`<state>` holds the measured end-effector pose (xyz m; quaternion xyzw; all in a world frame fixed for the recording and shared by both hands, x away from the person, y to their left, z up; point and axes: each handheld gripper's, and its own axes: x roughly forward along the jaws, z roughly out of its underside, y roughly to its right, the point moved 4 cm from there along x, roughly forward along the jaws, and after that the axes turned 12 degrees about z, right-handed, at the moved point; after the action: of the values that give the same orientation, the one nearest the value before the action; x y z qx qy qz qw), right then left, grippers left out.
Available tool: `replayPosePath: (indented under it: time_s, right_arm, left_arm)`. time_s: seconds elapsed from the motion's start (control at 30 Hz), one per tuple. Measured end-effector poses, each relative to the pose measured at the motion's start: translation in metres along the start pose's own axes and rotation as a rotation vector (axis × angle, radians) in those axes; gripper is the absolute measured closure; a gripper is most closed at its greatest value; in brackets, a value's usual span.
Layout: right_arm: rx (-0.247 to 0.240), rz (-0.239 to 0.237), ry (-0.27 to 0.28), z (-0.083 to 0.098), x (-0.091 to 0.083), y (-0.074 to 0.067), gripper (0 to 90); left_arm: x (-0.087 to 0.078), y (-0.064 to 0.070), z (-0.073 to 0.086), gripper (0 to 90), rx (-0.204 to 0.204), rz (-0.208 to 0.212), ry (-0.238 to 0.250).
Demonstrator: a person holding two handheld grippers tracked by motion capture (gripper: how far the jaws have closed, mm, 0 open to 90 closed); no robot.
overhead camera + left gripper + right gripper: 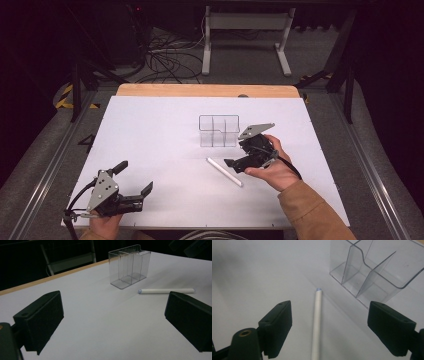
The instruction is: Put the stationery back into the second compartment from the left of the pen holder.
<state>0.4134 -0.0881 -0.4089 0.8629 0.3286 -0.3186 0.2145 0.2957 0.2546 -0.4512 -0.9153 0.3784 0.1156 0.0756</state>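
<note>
A white pen (pixel 224 171) lies flat on the white table top (pixel 150 130), just in front of a clear plastic organizer (pixel 219 131) with several compartments. My right gripper (pixel 236 155) hovers low beside the pen's right end, held in a hand with a tan sleeve. In the right gripper view its jaws stand open on either side of the pen (pixel 317 322) without touching it, and the organizer (pixel 374 267) is ahead to the right. My left gripper (pixel 135 177) rests near the front left edge, open and empty, facing the organizer (pixel 130 265) and pen (pixel 166 291).
The table's wooden far edge (pixel 205 90) shows beyond the white sheet. Behind it on the floor stand a white desk frame (pixel 245 35) and tangled cables (pixel 165 57). Metal rails run along both sides of the table.
</note>
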Motion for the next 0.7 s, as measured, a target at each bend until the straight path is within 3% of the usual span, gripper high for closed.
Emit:
replayPosePath:
  time_s: [0.1,0.27,0.57,0.7]
  right_arm:
    - [0.025,-0.033,-0.046,-0.003,0.006,-0.001,20.6]
    - [0.043,-0.045,-0.083,-0.005,0.012,-0.002,21.6]
    - [-0.029,-0.013,-0.124,-0.004,0.026,-0.005,25.4]
    - [-0.032,-0.007,-0.146,-0.004,0.030,-0.005,25.9]
  left_arm:
    - [-0.002,0.000,0.001,2.8,-0.004,-0.005,0.001]
    - [-0.005,0.000,0.002,2.8,-0.004,-0.014,0.000]
    - [-0.007,0.001,0.003,2.8,-0.010,-0.021,0.000]
    - [-0.007,0.000,0.003,2.8,-0.011,-0.021,0.000]
